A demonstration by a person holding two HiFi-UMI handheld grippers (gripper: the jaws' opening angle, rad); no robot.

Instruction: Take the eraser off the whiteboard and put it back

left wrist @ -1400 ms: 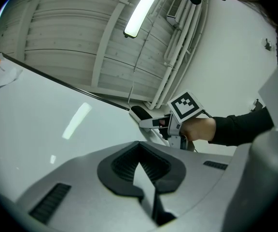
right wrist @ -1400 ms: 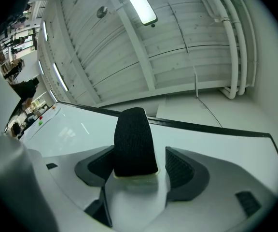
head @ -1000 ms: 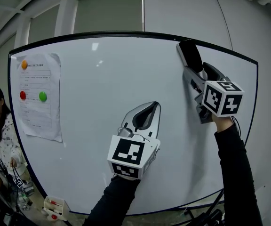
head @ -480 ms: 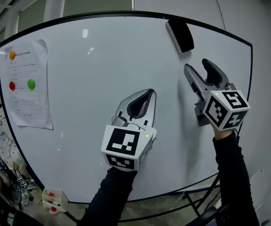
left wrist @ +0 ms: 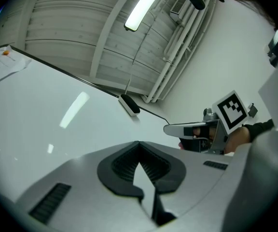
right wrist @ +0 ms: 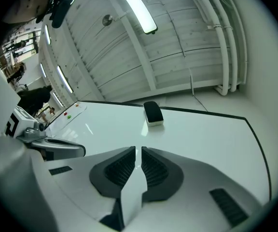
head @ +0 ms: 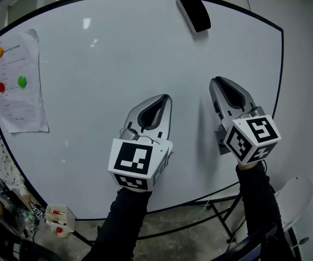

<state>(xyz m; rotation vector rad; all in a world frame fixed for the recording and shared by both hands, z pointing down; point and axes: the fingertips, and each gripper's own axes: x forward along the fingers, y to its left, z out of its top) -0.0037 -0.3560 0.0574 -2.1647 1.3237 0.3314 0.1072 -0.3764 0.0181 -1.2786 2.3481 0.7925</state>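
Observation:
The black eraser [head: 193, 12] sticks to the whiteboard [head: 118, 53] near its top edge, with nothing touching it; it also shows in the left gripper view as the eraser [left wrist: 129, 104] and in the right gripper view as the eraser [right wrist: 153, 113]. My right gripper [head: 217, 80] hangs well below it on the right. Its jaws are closing, down to a thin slit [right wrist: 139, 149], with nothing between them. My left gripper [head: 167, 97] is shut and empty at mid-board, its pads meeting [left wrist: 139, 143].
A paper sheet [head: 16, 80] with coloured magnets hangs on the board's left side. A small tray [head: 57, 217] with markers sits at the lower left. The board's stand legs [head: 221, 211] show underneath.
The right gripper left the eraser on the board, sank down the board and closed its jaws. The left gripper also sank a little.

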